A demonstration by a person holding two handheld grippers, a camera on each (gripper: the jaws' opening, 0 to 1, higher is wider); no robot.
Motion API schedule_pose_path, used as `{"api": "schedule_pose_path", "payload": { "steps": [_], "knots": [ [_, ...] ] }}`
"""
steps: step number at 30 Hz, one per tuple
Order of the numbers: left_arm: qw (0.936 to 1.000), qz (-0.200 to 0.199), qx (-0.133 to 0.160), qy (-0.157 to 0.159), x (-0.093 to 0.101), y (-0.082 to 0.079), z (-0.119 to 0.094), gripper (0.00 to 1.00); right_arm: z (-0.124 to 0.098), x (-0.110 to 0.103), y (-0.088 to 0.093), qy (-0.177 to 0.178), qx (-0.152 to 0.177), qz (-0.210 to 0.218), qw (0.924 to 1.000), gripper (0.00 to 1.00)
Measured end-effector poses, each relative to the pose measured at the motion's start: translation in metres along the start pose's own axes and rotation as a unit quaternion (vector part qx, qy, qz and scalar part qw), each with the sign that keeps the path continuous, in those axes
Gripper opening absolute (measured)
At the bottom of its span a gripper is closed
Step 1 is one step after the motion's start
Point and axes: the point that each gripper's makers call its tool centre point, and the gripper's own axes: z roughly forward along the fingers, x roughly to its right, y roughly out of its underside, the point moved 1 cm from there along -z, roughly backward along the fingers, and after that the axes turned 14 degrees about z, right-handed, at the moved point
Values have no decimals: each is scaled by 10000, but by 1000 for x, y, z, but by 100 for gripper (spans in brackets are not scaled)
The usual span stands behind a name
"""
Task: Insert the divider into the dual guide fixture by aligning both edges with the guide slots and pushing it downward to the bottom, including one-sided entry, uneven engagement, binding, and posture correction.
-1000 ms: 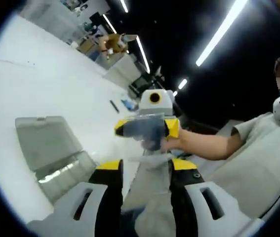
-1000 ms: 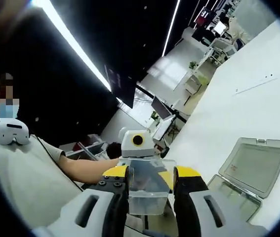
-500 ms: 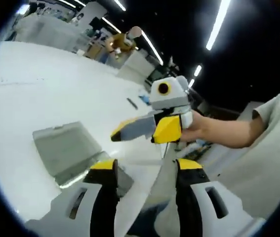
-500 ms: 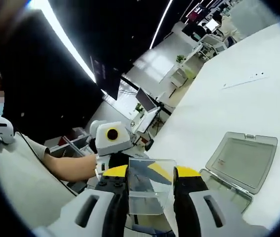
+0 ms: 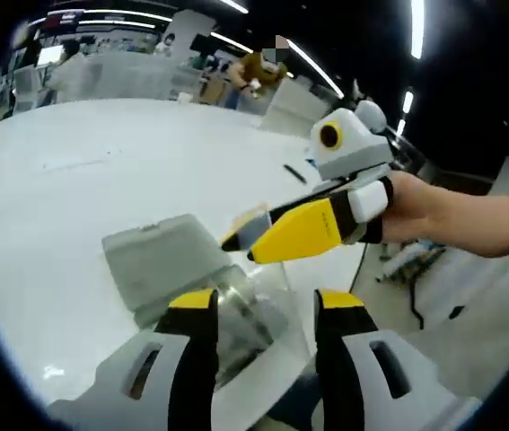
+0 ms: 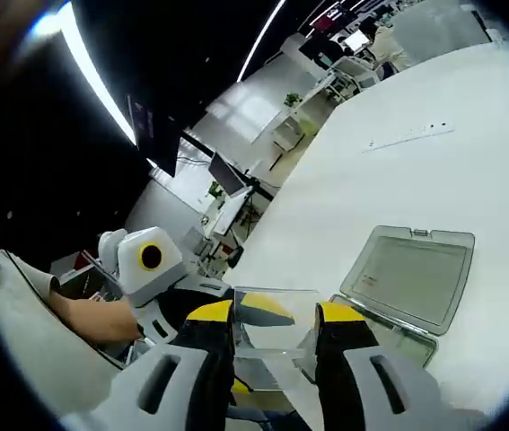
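Divider point(image 6: 272, 321), a clear plastic sheet, stands between the right gripper point(image 6: 275, 328) jaws in the right gripper view, and the jaws pinch it by its sides. Its top edge sticks up a little above the yellow jaw tips. Just beside it, toward the right of that view, lies the case point(image 6: 407, 278), a clear box on the white table point(image 6: 469, 162), with its lid flat open. A small label shows on the lid, but the writing is too small to read. In the left gripper view the left gripper point(image 5: 258, 310) has its jaws spread apart with nothing between them. The case point(image 5: 169, 260) sits just past those jaws on the table point(image 5: 74, 180). The right gripper point(image 5: 303, 233) comes in from the right of this view, tilted down toward the case, with yellow jaws pointing left. A hand point(image 5: 425, 211) holds it, and the bare arm reaches off to the right edge. In the right gripper view the left gripper point(image 6: 160, 278) shows at the left, held by a hand point(image 6: 88, 319).
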Motion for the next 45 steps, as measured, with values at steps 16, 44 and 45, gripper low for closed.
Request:
{"api": "schedule_pose_path", "payload": {
  "steps": [16, 44, 45],
  "knots": [
    [9964, -271, -309, -746, -7, 8, 10, 25, 2, 7, 4, 543, 59, 234, 9982, 30],
    [9944, -457, -534, -783, -8, 9, 11, 2, 7, 14, -2, 1348, 108, 340, 9902, 30],
    [9943, -570, -520, -733, -7, 9, 11, 2, 7, 15, -1, 1380, 97, 332, 9898, 30]
  ]
}}
